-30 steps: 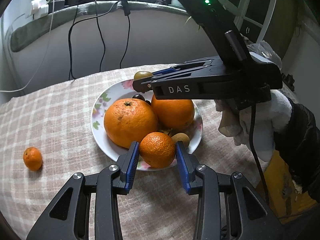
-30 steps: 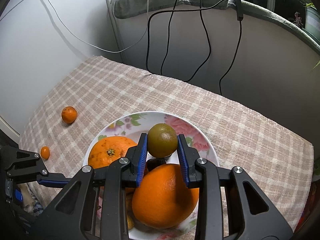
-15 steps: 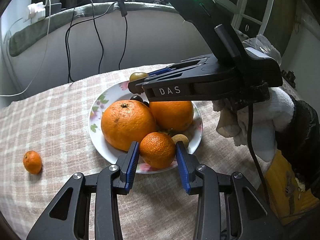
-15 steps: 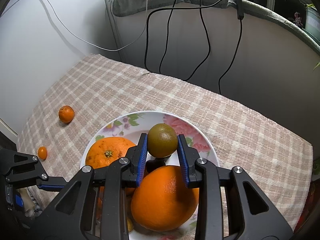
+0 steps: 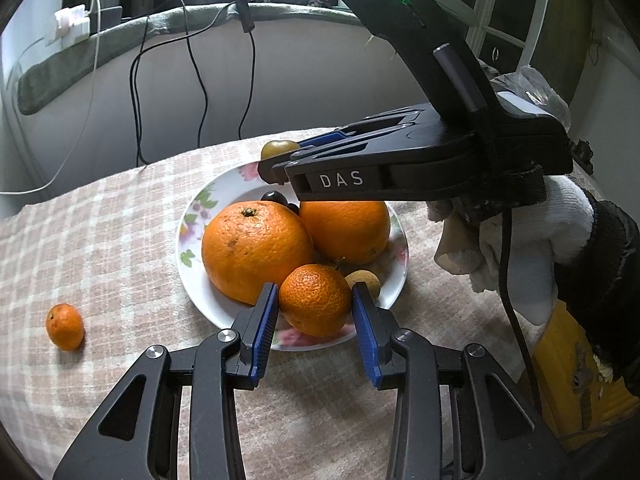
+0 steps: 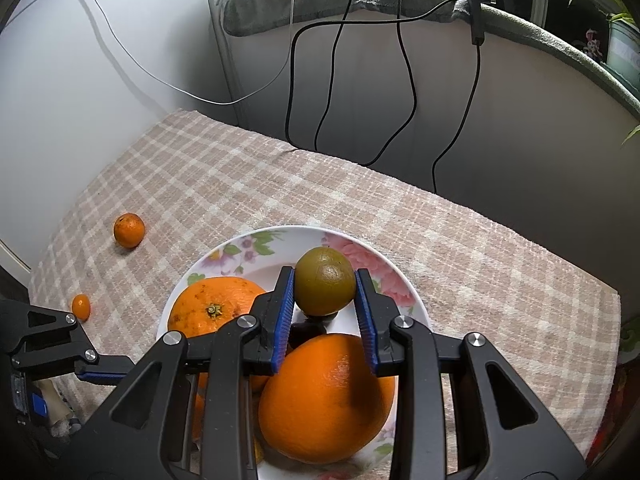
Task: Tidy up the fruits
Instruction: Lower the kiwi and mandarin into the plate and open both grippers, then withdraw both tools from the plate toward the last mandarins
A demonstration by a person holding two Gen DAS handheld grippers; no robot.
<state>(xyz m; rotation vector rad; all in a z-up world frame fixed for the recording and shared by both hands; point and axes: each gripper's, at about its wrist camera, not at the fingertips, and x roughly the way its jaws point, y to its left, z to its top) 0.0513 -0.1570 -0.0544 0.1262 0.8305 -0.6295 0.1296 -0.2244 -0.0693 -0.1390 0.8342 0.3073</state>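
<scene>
Tangerine point(image 5: 315, 299) crowded by oranges point(image 5: 256, 251), plate point(image 5: 191, 240)

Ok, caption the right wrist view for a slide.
Right gripper clamps a green fruit above the floral plate of oranges.

both grippers are black plastic clamps with silver screws at the joints and ribbed blue pads point(image 5: 266, 322) inside the fingers. the right gripper point(image 5: 280, 160) has "das" in white letters on its side, a green light on the slanted block above it, and a black cable hanging down. the hand point(image 5: 532, 248) wears a white knit glove and a black sleeve point(image 5: 600, 280).
</scene>
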